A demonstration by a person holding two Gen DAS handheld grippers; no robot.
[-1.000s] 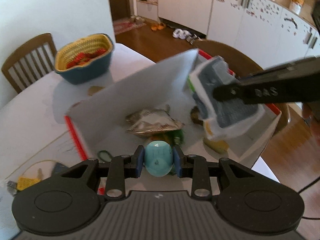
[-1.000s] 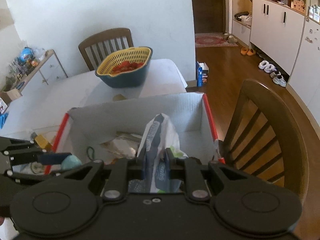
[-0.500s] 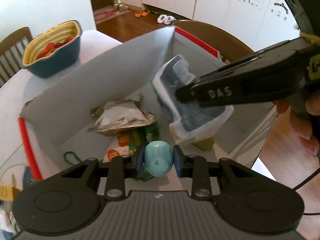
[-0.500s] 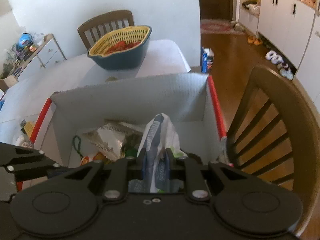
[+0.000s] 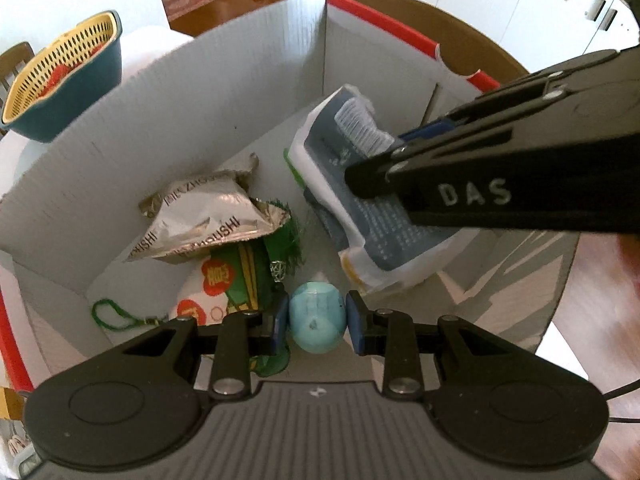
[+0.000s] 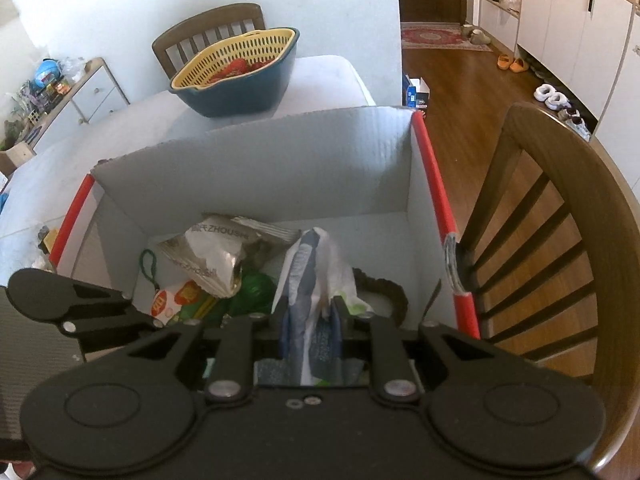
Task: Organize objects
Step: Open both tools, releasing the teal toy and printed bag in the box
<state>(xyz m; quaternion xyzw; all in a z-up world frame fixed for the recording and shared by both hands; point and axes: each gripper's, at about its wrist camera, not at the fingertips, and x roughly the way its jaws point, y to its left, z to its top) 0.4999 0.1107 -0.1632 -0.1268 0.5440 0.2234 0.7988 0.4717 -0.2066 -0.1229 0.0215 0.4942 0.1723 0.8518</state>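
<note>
My left gripper [image 5: 317, 322] is shut on a light blue egg-shaped toy [image 5: 316, 317] and holds it inside the white cardboard box [image 5: 200, 92] with red edges. My right gripper [image 6: 308, 320] is shut on a blue and white plastic packet [image 6: 310, 276] and holds it inside the same box [image 6: 280, 160], right of the toy. The packet also shows in the left wrist view [image 5: 360, 200], under the right gripper's black arm [image 5: 500, 184]. A silver snack bag [image 5: 200, 220], a green packet [image 5: 240, 276] and a green cord [image 5: 116, 316] lie on the box floor.
A teal and yellow basket [image 6: 240, 72] with red things stands on the white table [image 6: 100, 140] behind the box. A wooden chair [image 6: 560, 240] stands right of the box, another chair [image 6: 208, 28] behind the basket. A dark band [image 6: 384, 288] lies in the box.
Both grippers have moved forward and down, from above the box rim to inside it, each still holding its object. The box contents now look closer.
</note>
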